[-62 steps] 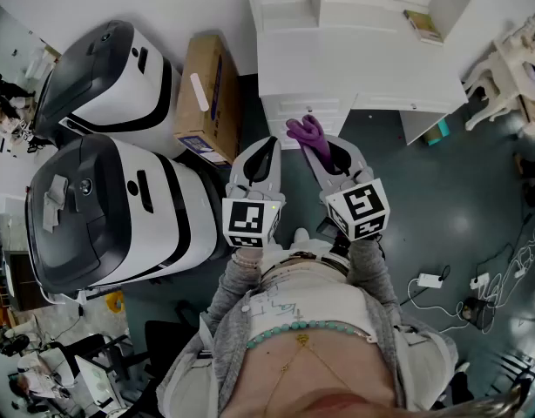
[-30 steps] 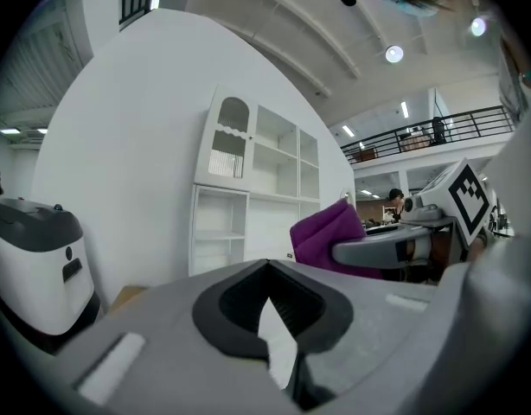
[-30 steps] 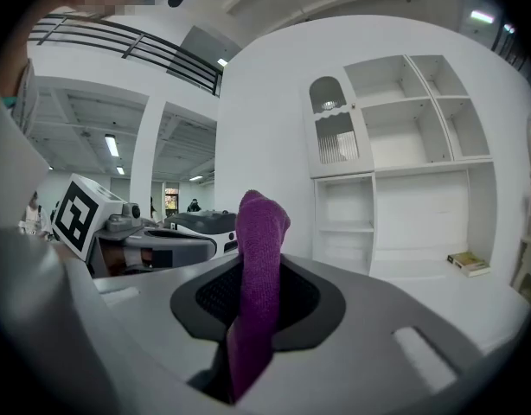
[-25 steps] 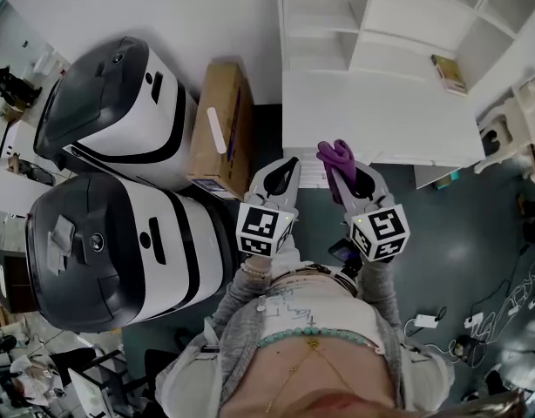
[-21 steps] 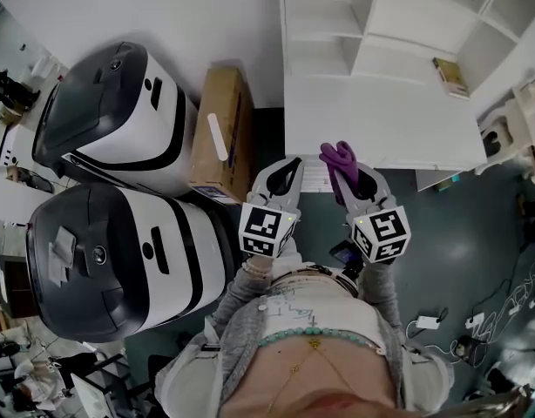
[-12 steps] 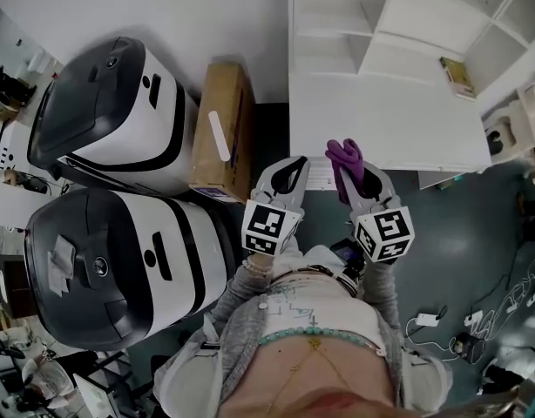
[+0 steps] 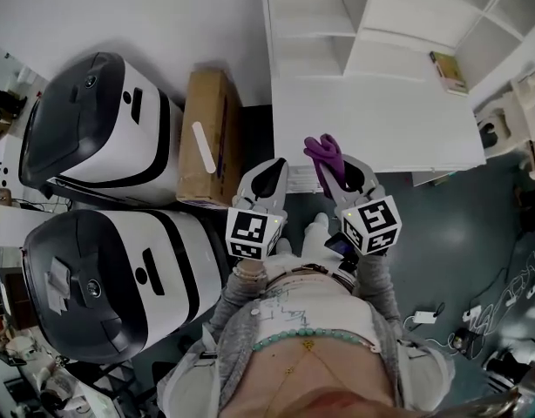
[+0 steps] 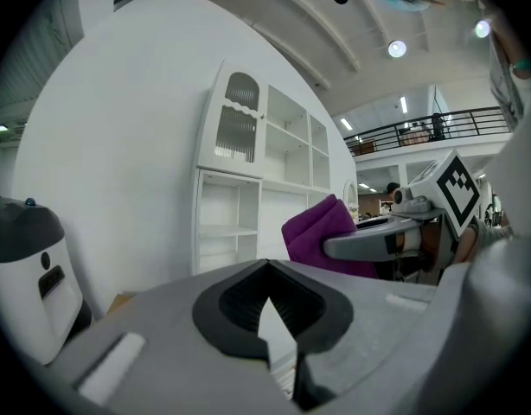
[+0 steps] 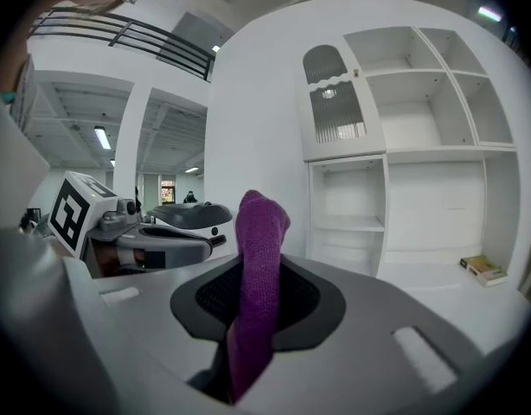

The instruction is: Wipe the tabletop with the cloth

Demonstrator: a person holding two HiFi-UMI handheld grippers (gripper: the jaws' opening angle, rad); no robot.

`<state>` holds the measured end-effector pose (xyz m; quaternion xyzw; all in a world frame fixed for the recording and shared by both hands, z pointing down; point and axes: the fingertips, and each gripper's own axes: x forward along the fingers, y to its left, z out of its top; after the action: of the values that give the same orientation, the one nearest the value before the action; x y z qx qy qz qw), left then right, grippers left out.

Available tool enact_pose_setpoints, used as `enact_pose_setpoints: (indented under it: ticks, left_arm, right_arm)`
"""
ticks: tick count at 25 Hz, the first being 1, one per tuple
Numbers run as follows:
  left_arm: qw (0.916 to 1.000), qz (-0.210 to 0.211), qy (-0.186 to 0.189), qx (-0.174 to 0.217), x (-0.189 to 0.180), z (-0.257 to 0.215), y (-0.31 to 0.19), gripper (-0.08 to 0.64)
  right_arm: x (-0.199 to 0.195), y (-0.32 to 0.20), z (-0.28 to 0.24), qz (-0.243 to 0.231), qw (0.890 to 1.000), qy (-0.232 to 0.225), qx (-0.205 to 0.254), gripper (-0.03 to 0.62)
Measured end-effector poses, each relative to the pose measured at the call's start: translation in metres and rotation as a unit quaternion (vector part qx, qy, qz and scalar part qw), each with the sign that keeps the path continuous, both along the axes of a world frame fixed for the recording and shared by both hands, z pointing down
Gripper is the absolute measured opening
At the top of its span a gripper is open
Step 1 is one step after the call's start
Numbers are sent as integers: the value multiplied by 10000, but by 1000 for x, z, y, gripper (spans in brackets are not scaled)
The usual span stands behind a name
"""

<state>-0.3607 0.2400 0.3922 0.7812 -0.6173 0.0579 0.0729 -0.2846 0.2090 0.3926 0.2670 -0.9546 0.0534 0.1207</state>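
– Cloth [image 9: 259, 266]: where is it?
– Pinched in the right gripper [image 7: 333, 165]. The jaws are closed on its purple fold, and the free end sticks out past the tips.
– And the left gripper [image 7: 269, 169]?
– Just beside the right one, level with it. Its jaws are closed tip to tip, with nothing between them.
– Is the cloth on the tabletop [image 7: 381, 120]?
– The white tabletop lies ahead of both pairs of jaws. From the head view the cloth overlaps its front edge; I cannot tell whether they touch.
– What lies beyond?
– White shelves [image 7: 311, 24] rise at the far side of the tabletop, straight ahead of the jaws. A book [image 7: 448, 70] lies far right of the right jaws, near the back.
– And to the left?
– A box [image 7: 209, 138] stands on the floor left of the left jaws, and two large black-and-white machines [image 7: 102, 129] sit further left.
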Motion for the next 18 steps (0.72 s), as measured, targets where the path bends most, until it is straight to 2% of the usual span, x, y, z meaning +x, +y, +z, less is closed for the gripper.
enact_pose_setpoints:
  ticks: [11,18]
  left_arm:
    - [9990,-427,63,-67,15,-10,-80,0]
    - [9952,-964,151,-100,14,3,-94,0]
  right_arm:
    - [4,-88,-5,-655,9977,134,-62,92]
    - [2,-118,8,-1094,9935,252,-161,92]
